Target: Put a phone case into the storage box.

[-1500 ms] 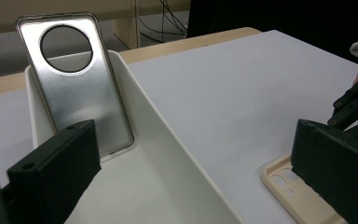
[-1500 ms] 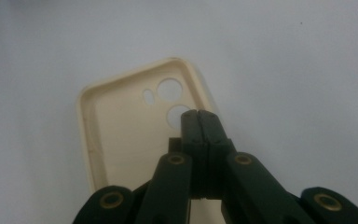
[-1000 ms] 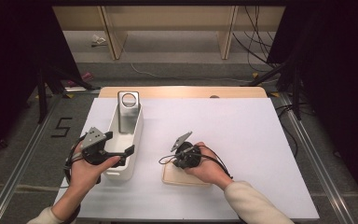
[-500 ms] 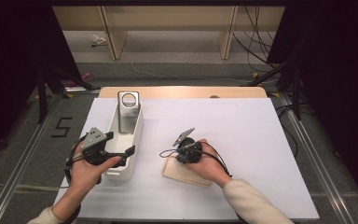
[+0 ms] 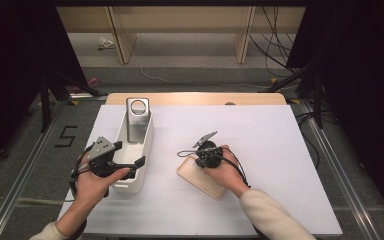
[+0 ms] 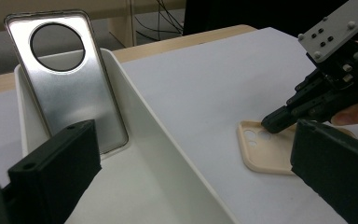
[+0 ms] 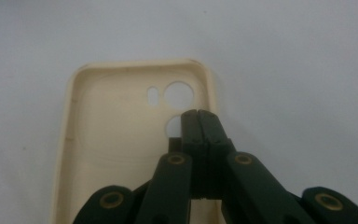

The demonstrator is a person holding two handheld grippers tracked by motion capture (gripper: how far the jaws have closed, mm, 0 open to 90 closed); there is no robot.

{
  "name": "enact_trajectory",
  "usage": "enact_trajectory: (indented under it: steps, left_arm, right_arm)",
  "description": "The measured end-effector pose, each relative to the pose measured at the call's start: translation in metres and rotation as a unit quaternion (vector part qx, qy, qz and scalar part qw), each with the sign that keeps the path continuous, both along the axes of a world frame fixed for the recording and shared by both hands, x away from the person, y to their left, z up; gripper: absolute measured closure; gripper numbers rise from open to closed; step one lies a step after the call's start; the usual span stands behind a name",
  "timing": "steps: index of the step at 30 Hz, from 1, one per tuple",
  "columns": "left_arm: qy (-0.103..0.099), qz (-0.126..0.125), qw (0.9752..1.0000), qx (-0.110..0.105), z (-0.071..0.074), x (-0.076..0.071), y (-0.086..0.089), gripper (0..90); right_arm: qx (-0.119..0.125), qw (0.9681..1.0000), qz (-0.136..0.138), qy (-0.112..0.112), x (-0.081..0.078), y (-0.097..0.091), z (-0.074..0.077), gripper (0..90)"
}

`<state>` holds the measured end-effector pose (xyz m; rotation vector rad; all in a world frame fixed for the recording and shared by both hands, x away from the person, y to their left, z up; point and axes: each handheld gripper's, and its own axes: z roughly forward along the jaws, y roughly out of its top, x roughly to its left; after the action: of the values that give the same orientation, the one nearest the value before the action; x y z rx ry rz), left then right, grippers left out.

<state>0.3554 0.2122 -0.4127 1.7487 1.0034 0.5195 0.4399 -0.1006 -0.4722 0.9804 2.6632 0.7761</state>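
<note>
Under closed right gripper (image 7: 199, 114), smooth cream phone case (image 7: 116, 140)

Metal plate (image 5: 138, 120) upright in bin (image 5: 143, 176); phone case (image 5: 199, 179) flat on table (image 5: 280, 165), right of bin.

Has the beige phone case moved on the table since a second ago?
Yes. The beige phone case slid left, toward the white bin, pushed by the shut right hand-held gripper.

Cream phone case (image 7: 121, 140) — silver one (image 6: 70, 79).
</note>
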Motion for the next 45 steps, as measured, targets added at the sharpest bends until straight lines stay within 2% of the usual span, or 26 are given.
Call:
enact_trajectory:
  steps: [8,15,23,31,35,40,43,45]
  left_arm:
    - [0.0,-0.001,1.0,0.0,0.0,0.0,0.0,1.2]
    - [0.001,-0.002,1.0,-0.001,0.0,-0.001,-0.001,1.3]
    - [0.002,-0.004,1.0,-0.001,0.0,-0.001,-0.001,1.8]
    - [-0.001,-0.006,1.0,-0.001,0.001,-0.002,-0.002,1.8]
    - [-0.001,-0.007,1.0,-0.002,0.001,-0.002,-0.003,1.9]
    - [-0.002,-0.011,0.9999,-0.002,0.001,-0.003,-0.004,2.1]
    - [-0.003,-0.015,0.9999,-0.001,0.0,-0.003,-0.004,2.2]
    - [-0.004,-0.019,0.9998,0.0,0.0,-0.004,-0.005,2.2]
  right_arm:
    - [-0.003,0.9989,-0.047,0.001,0.009,-0.016,0.001,90.0]
    - [-0.006,0.9961,-0.088,0.008,0.016,-0.034,0.002,90.0]
    - [-0.01,0.9929,-0.118,0.013,0.019,-0.053,0.005,90.0]
    - [-0.018,0.9904,-0.135,0.02,0.018,-0.06,0.006,90.0]
    - [-0.019,0.9895,-0.141,0.024,0.018,-0.064,0.006,90.0]
    - [-0.015,0.9907,-0.134,0.022,0.018,-0.067,0.006,88.6]
    - [-0.017,0.9931,-0.115,0.006,0.016,-0.066,0.01,77.4]
    - [-0.017,0.9955,-0.093,-0.004,0.015,-0.067,0.014,65.7]
